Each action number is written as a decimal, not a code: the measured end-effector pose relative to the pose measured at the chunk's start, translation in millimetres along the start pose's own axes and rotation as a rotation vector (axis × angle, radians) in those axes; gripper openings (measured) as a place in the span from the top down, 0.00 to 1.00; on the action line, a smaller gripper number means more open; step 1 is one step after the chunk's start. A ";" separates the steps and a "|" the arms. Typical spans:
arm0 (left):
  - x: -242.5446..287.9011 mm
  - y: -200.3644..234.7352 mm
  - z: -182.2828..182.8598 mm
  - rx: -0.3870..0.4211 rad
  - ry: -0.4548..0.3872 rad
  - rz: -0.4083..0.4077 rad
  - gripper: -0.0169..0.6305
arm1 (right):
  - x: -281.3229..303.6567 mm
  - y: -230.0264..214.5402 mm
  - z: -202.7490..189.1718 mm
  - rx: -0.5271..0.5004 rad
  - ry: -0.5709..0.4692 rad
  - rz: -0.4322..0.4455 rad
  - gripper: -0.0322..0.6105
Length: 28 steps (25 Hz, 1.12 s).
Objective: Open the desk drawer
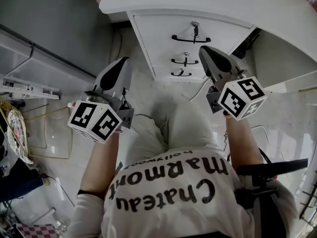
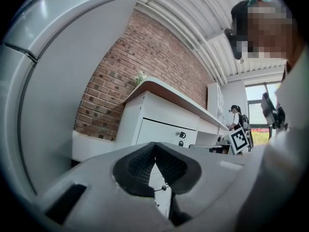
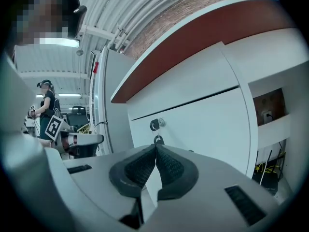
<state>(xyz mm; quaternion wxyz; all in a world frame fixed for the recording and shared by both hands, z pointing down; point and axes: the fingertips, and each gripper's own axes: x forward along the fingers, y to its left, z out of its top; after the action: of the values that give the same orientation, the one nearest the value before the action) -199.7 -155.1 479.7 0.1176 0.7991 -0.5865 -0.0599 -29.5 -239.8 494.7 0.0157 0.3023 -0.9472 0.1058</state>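
A white drawer unit stands under the white desk top, all three drawers closed. The top drawer has a black handle with a key in the lock above it. My right gripper is shut and empty, its tip just right of the middle drawer's handle. In the right gripper view the right gripper faces the top drawer's front and lock. My left gripper is shut and empty, held left of the unit. From the left gripper the unit shows ahead.
A grey cabinet stands to the left, with a wire rack before it. Cables lie on the pale floor. The desk's open knee space lies right of the drawers. A brick wall rises behind the desk. Another person stands far off.
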 end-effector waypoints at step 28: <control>-48.9 12.3 -40.2 -0.104 0.038 0.044 0.95 | 55.6 4.7 -39.1 -1.088 0.530 0.114 0.79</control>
<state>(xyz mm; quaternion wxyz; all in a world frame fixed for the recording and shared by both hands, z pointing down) -216.5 -107.3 519.6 0.1715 0.7799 -0.5976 -0.0724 -79.0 -259.6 537.2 0.3974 0.1630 -0.8441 -0.3210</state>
